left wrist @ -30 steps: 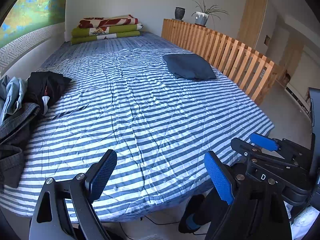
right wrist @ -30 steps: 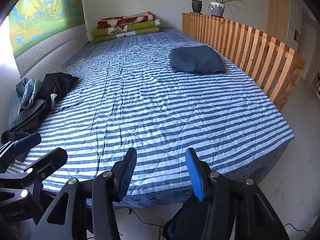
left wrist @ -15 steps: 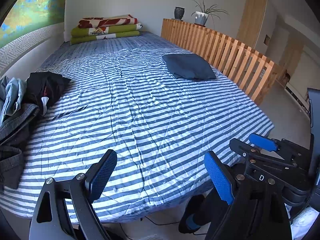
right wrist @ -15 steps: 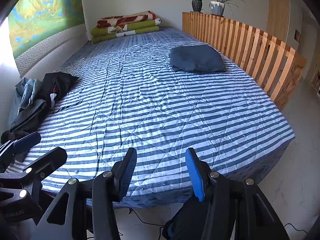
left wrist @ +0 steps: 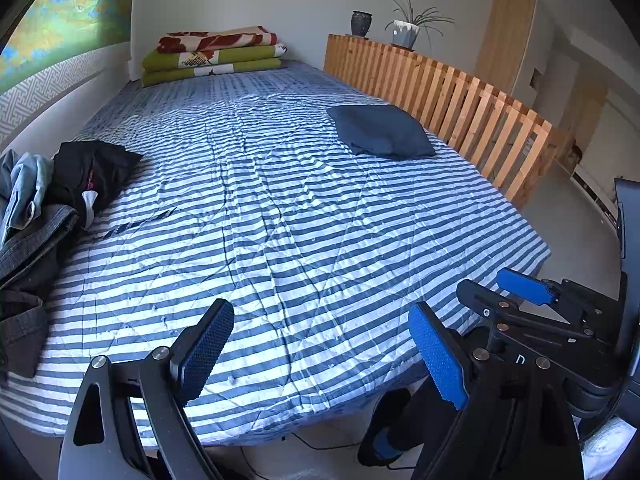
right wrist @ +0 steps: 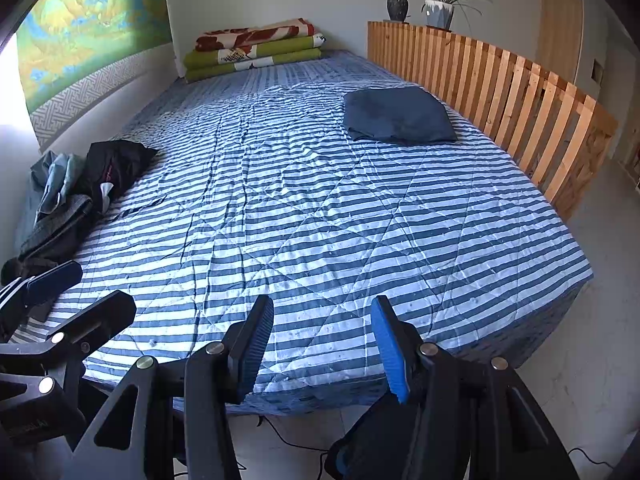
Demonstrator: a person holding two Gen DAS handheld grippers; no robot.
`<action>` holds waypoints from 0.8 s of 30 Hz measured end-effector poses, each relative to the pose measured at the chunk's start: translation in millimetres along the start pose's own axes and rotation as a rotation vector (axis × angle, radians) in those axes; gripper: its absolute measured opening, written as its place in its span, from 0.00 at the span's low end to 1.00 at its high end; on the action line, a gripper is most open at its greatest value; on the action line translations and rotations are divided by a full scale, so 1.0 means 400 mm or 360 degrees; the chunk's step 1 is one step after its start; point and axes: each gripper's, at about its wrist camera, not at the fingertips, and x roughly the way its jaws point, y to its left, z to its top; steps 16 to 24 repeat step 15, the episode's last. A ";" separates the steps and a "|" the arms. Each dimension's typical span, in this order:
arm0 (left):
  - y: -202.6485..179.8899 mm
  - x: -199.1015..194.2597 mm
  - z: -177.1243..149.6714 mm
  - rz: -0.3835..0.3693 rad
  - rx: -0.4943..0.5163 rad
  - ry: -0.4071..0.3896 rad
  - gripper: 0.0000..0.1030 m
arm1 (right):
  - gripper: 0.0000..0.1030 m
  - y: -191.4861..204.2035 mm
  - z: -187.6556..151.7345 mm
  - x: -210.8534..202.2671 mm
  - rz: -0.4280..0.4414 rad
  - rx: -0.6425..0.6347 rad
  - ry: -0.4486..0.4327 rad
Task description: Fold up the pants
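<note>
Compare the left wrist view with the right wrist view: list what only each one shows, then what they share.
Only the left wrist view: the right gripper at its right edge and a dark upright panel beyond it.

Only the right wrist view: the left gripper at its left edge and a bright window strip beside the wall hanging.

Both: the striped bed, a folded dark blue garment near the slatted wooden rail, a heap of unfolded clothes, stacked blankets and two pots.

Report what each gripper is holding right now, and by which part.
Nothing is held. The left gripper and right gripper both stand open and empty above the near edge of the striped bed.
</note>
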 end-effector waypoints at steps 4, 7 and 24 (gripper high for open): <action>-0.003 0.006 -0.001 0.0004 -0.0009 0.0006 0.89 | 0.45 0.002 -0.001 0.007 0.0002 -0.0004 0.0009; 0.001 0.017 -0.002 0.0001 -0.0027 0.0023 0.89 | 0.45 0.001 -0.002 0.016 0.0007 -0.0007 0.0020; 0.026 0.047 -0.005 0.0065 -0.0038 0.0015 0.89 | 0.45 0.011 -0.002 0.059 0.0017 -0.0029 0.0069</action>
